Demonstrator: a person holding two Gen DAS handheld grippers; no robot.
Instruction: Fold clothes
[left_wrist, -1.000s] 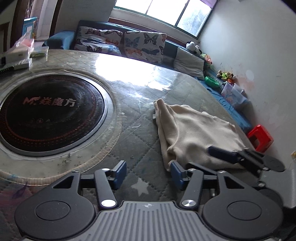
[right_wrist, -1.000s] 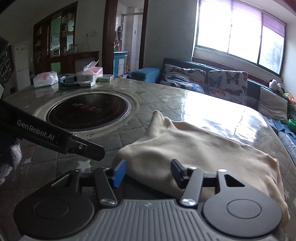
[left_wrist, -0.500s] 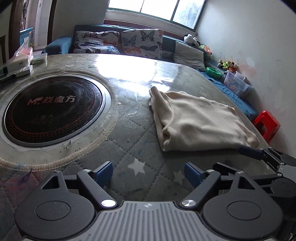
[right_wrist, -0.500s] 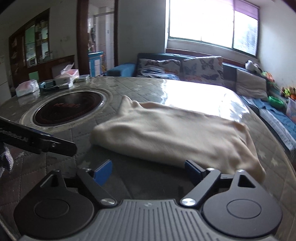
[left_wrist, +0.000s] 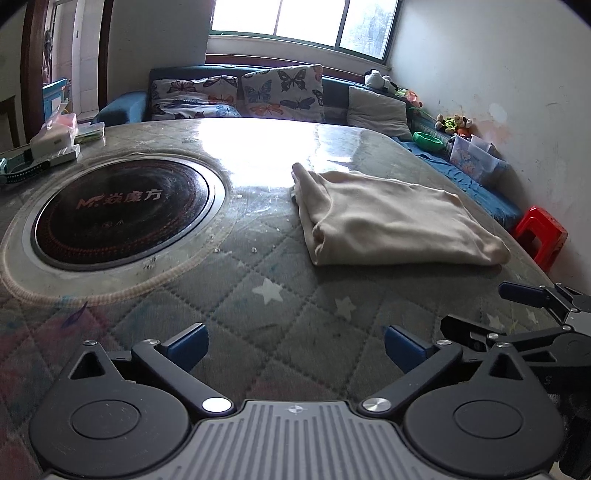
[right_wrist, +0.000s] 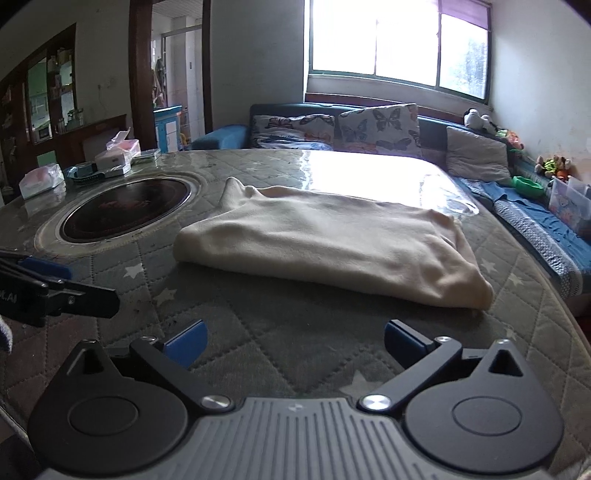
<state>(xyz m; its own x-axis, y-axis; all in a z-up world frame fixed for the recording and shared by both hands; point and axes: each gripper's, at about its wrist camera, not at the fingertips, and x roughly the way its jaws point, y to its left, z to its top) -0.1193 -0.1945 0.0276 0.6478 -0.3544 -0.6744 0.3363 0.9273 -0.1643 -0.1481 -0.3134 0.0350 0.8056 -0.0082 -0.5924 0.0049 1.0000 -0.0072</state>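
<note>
A cream garment (left_wrist: 388, 221) (right_wrist: 325, 243) lies folded into a flat rectangle on the quilted table (left_wrist: 258, 295), right of the round black hob (left_wrist: 122, 206). My left gripper (left_wrist: 295, 345) hovers near the table's front, short of the garment. Its jaws are opening wide, with only the table cover between them. My right gripper (right_wrist: 293, 339) faces the garment's long front edge from a short way back. Its jaws are also opening, and nothing sits between them. Each gripper shows in the other's view: the right gripper (left_wrist: 535, 295) at the right, the left gripper (right_wrist: 55, 284) at the left.
Tissue boxes and small packets (left_wrist: 55, 140) (right_wrist: 118, 155) stand at the table's far left. A sofa with butterfly cushions (left_wrist: 280, 92) runs behind the table. A red stool (left_wrist: 541, 236) stands past the table's right edge.
Both grippers have let go of the garment's front edge, opened wide and drawn back from it. The garment now lies flat on the table.
</note>
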